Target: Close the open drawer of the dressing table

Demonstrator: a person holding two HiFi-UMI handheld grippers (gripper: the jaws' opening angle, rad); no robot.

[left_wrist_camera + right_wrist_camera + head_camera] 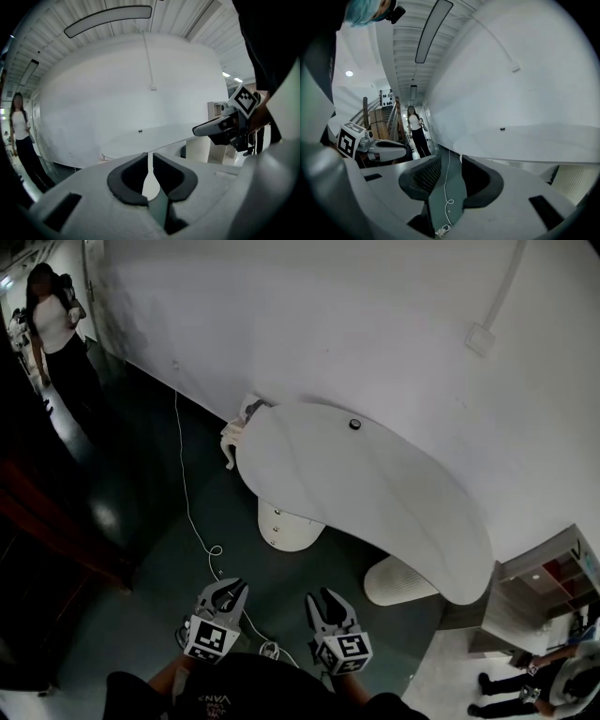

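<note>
The dressing table (375, 493) is a long white curved top against the white wall, in the middle of the head view. A small dark knob-like thing (355, 425) sits on it near the wall. No open drawer shows in any view. Both grippers hover over the dark floor in front of the table and touch nothing. My left gripper (225, 585) (150, 157) has its jaws almost together with only a thin slit, nothing in it. My right gripper (326, 598) (451, 161) stands open and empty. Each gripper view shows the table top (140, 138) (525, 138) ahead.
Two white round pedestals (289, 526) (398, 582) carry the table. A white cable (192, 512) trails over the dark floor towards me. A person (52, 324) stands far left by the wall. A shelf unit (544, 596) and another person's legs (525, 681) are at right.
</note>
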